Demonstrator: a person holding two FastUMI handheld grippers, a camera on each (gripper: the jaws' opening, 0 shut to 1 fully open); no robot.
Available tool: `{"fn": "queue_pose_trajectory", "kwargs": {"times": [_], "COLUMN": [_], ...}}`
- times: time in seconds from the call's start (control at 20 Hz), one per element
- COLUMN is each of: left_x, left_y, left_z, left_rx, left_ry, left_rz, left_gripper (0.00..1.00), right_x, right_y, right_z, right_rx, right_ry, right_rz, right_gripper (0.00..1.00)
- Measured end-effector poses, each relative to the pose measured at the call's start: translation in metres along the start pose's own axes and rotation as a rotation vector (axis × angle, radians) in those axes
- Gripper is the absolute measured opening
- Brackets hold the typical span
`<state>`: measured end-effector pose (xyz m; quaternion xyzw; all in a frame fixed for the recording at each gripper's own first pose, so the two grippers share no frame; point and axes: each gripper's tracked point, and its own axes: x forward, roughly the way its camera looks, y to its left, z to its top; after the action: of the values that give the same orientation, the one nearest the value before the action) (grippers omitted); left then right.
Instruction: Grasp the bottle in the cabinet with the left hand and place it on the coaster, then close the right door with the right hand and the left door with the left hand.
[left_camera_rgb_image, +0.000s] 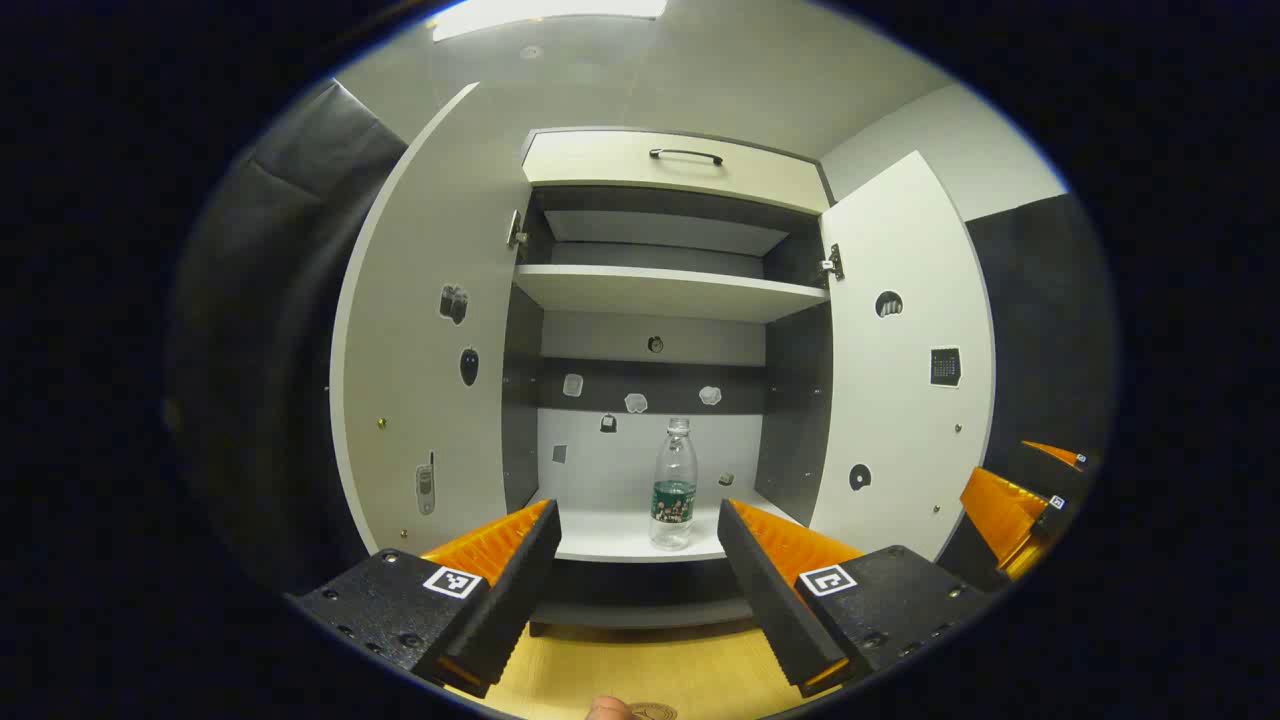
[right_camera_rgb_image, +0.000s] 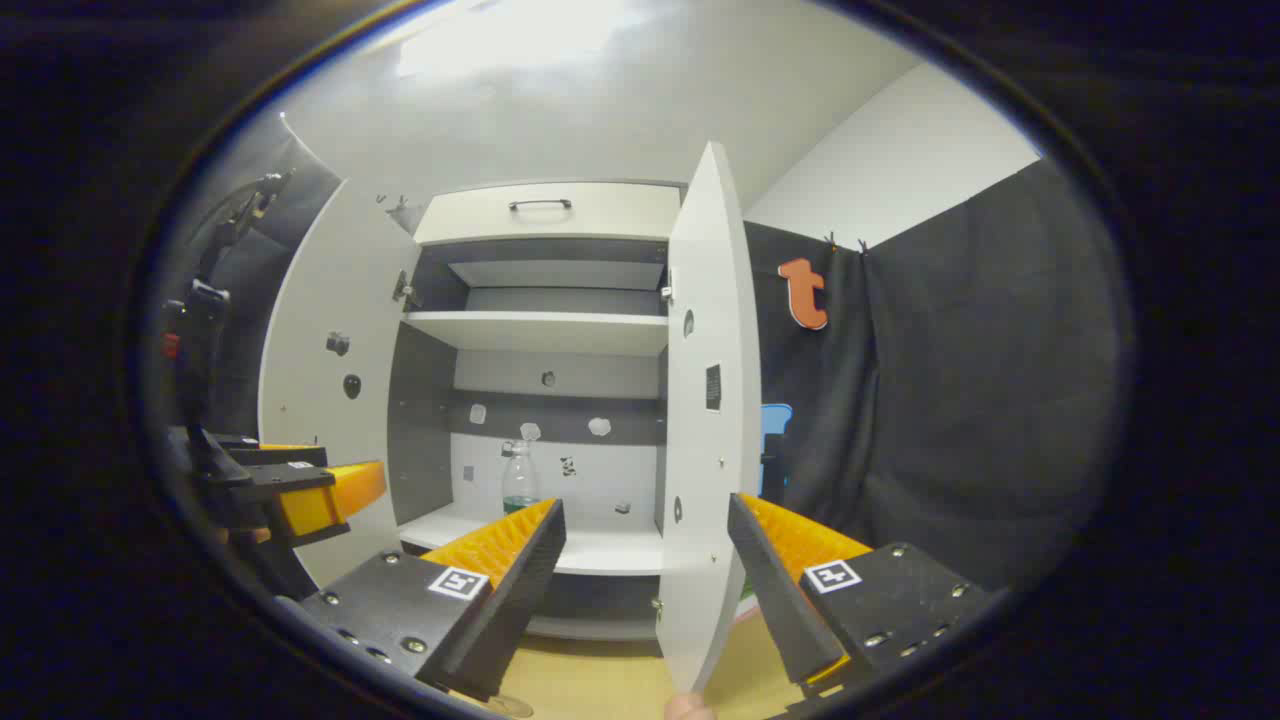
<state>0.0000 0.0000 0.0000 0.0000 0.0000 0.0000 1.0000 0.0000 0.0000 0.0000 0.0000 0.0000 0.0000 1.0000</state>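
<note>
1. Standing upright near the front edge of the cabinet's (left_camera_rgb_image: 660, 290) bottom shelf (left_camera_rgb_image: 610, 545) is the bottle (left_camera_rgb_image: 674, 485), clear with a green label.
2. The left gripper (left_camera_rgb_image: 638, 535) hangs in front of the cabinet, jaws wide and empty, the bottle seen between its fingers but well apart from them.
3. The right gripper (right_camera_rgb_image: 645, 540) has jaws wide, the right door's (right_camera_rgb_image: 708, 420) edge between them, untouched.
4. Both the left door (left_camera_rgb_image: 430, 330) and right door stand open.
5. A yellow wooden counter (left_camera_rgb_image: 640, 665) lies below the cabinet.

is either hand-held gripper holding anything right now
Nothing. The left hand-held gripper is open, short of the bottle; the right hand-held gripper is open too.
</note>
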Motion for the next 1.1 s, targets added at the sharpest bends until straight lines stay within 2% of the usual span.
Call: {"fn": "queue_pose_trajectory", "kwargs": {"times": [0.25,0.4,0.7,0.95,1.1], "left_x": [-0.003,-0.004,-0.001,0.034,0.071], "left_y": [0.010,0.011,-0.003,-0.009,-0.014], "left_z": [0.016,0.020,0.016,0.020,0.025], "left_rx": [0.026,0.039,0.037,0.020,-0.018], "left_ry": [-0.033,-0.046,-0.032,-0.047,-0.070], "left_rz": [0.019,0.035,0.020,0.002,-0.028], "left_gripper": [0.99,0.99,0.99,0.99,0.99], "right_x": [0.023,0.021,0.015,0.007,0.001], "right_y": [0.016,0.021,0.016,0.011,-0.002], "right_z": [-0.001,-0.001,-0.002,0.000,0.006], "right_rx": [0.020,-0.004,0.010,0.008,-0.003], "right_ry": [0.022,0.026,0.042,0.049,0.029], "right_rz": [0.032,0.047,0.047,0.047,0.006], "right_gripper": [0.99,0.99,0.99,0.99,0.99]}}
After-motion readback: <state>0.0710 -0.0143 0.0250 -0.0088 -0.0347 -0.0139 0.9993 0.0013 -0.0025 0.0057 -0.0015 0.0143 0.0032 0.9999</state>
